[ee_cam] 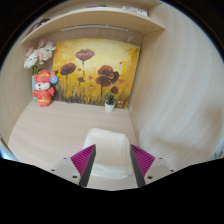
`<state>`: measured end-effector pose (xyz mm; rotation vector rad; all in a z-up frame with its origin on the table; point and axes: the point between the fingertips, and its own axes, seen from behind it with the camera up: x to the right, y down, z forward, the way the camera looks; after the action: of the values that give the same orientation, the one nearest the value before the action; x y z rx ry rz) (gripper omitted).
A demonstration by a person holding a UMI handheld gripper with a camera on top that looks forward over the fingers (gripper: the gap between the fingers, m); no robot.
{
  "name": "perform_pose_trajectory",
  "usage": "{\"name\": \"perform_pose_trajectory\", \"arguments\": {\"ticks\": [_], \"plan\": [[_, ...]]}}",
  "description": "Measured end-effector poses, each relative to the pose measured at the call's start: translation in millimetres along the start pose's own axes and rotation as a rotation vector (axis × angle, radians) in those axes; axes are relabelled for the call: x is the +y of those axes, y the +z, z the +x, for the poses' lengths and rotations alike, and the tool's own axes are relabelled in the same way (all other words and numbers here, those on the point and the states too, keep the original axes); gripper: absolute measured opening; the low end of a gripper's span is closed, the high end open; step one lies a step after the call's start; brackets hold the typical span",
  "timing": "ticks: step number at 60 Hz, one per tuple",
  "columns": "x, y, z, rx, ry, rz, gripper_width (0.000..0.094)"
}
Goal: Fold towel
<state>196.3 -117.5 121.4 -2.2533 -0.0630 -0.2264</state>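
A white towel point(108, 148) lies bunched on the light wooden table point(50, 130), just ahead of and between my fingers. My gripper point(112, 165) is open, its magenta pads spread wide. The left pad point(84, 158) and the right pad point(143, 160) stand at the towel's two sides. The towel's near edge runs down between the fingers and its nearest part is hidden below them. The towel rests on the table.
A poppy painting point(95, 72) leans on the back wall. An orange plush toy point(43, 88) and white flowers point(40, 55) stand at the back left. A small potted plant point(110, 100) stands before the painting. A wooden shelf point(105, 18) hangs above.
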Motion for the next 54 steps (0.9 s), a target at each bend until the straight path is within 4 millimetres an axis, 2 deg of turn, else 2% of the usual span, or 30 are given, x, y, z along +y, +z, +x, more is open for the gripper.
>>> {"name": "perform_pose_trajectory", "arguments": {"ticks": [4,12,20,31,43,54], "plan": [[-19,-32,-30,-0.041,0.047,0.044,0.0685],[-36,-89,-81,-0.123,0.102,0.123,0.069],[-29,-141,-128,-0.155,0.083,0.153,0.0702],[-2,-203,-174,-0.179,0.082,0.177,0.0763],[26,-244,-194,-0.17,0.035,0.171,0.0815],[34,-267,-204,-0.186,0.016,0.184,0.0816]]}}
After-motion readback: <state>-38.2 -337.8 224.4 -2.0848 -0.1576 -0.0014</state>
